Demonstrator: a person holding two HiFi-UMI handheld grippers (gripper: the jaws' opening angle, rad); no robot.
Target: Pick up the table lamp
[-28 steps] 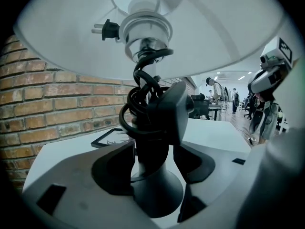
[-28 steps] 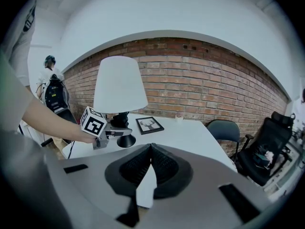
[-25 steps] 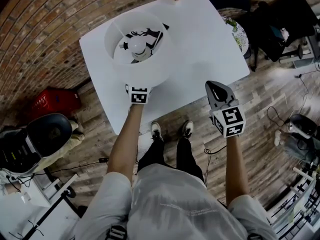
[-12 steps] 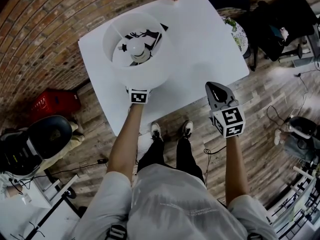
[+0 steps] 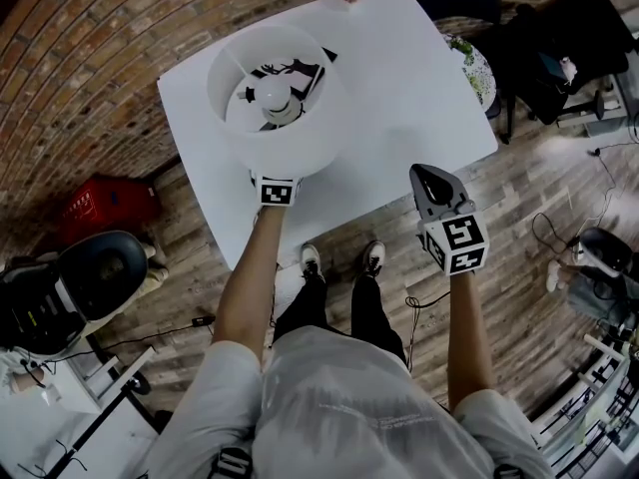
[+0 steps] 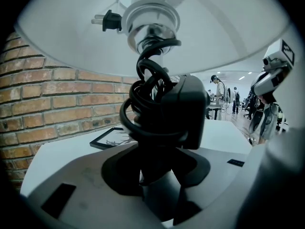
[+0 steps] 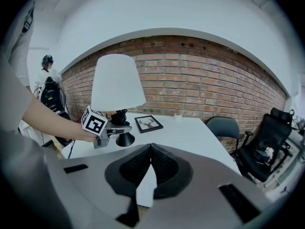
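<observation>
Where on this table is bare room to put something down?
Bare: the right half of the table, from the lamp and picture frame to its right edge. Crowded: the left part, where the left gripper holds the lamp.

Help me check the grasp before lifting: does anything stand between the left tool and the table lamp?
Nothing visible does. The left tool grips the dark stem of the white-shaded table lamp, below its coiled black power cord. The right tool hangs shut, near the white table edge.
</observation>
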